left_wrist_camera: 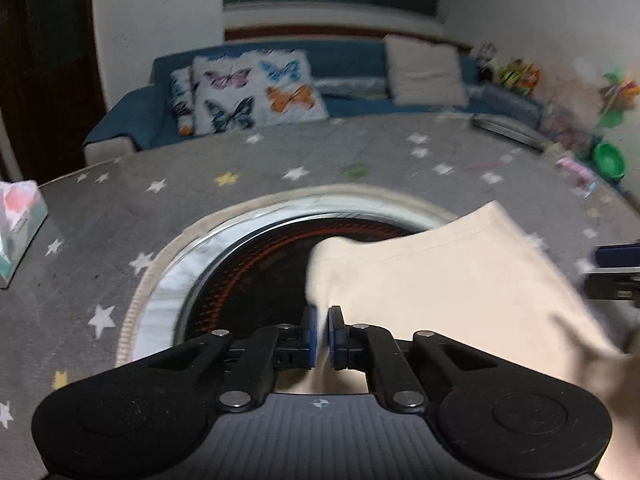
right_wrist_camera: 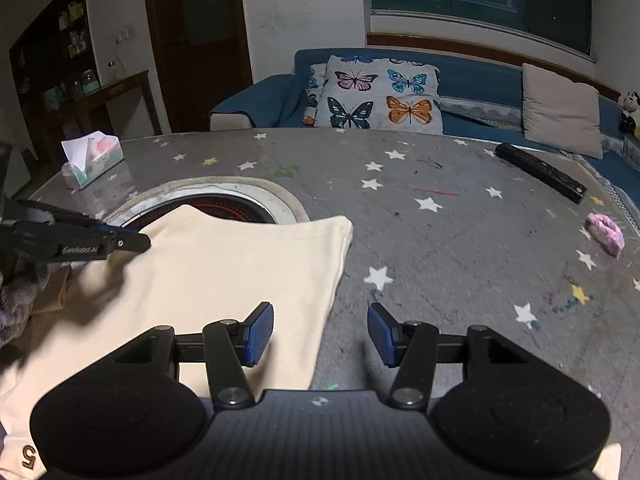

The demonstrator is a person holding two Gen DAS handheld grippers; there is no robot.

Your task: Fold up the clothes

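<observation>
one cream garment (right_wrist_camera: 224, 272) on the table (right_wrist_camera: 440, 232). left tongs (left_wrist_camera: 323, 330) clamped on its fold; right tongs (right_wrist_camera: 320, 332) apart, straddling its right edge.

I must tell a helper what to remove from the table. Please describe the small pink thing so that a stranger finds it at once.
Start at the grey table with printed stars. Go to its right edge, nearer than the long black bar. The pink thing lies there alone: a small crumpled lump, the only pink item on that side.
</observation>
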